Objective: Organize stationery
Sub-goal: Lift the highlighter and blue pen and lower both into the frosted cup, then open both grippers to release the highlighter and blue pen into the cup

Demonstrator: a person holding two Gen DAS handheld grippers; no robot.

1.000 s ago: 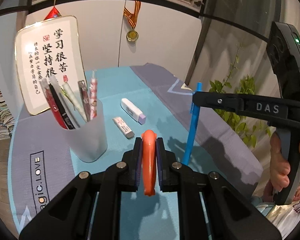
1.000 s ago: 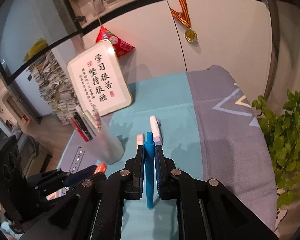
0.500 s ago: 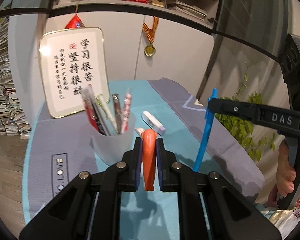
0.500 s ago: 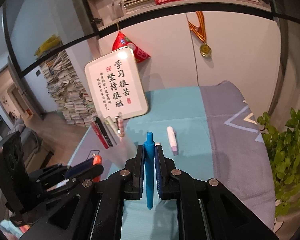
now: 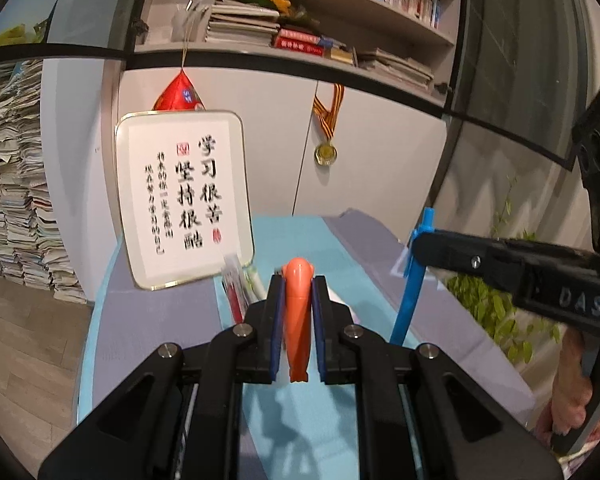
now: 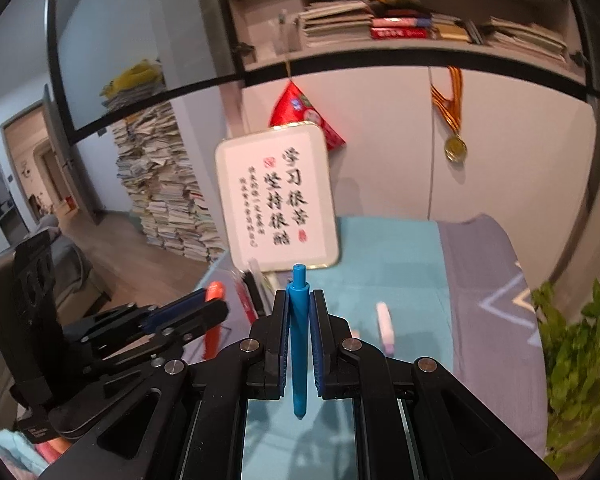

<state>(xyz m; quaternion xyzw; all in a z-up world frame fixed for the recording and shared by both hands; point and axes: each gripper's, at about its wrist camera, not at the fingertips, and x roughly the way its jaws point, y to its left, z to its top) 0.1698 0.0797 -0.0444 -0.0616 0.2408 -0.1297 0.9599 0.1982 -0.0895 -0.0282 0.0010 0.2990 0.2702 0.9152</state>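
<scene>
My left gripper (image 5: 297, 292) is shut on an orange marker (image 5: 297, 320), held upright above the table. My right gripper (image 6: 299, 308) is shut on a blue pen (image 6: 299, 344), also upright. In the left wrist view the right gripper (image 5: 424, 252) and its blue pen (image 5: 410, 296) stand to the right. In the right wrist view the left gripper (image 6: 216, 312) with the orange marker (image 6: 214, 296) is at the left. The pen cup is mostly hidden behind the fingers; only the tops of its pens (image 5: 236, 292) (image 6: 252, 296) show.
A white framed calligraphy board (image 5: 184, 200) leans against the cabinet at the back of the table. A white correction tape (image 6: 385, 326) lies on the teal mat (image 6: 396, 264). A green plant (image 6: 580, 356) is at the right edge. Book stacks (image 6: 160, 196) stand on the floor, left.
Both grippers have risen and tilted up, still holding the marker and pen. The cup has dropped out of sight behind the fingers; the shelves now fill the top.
</scene>
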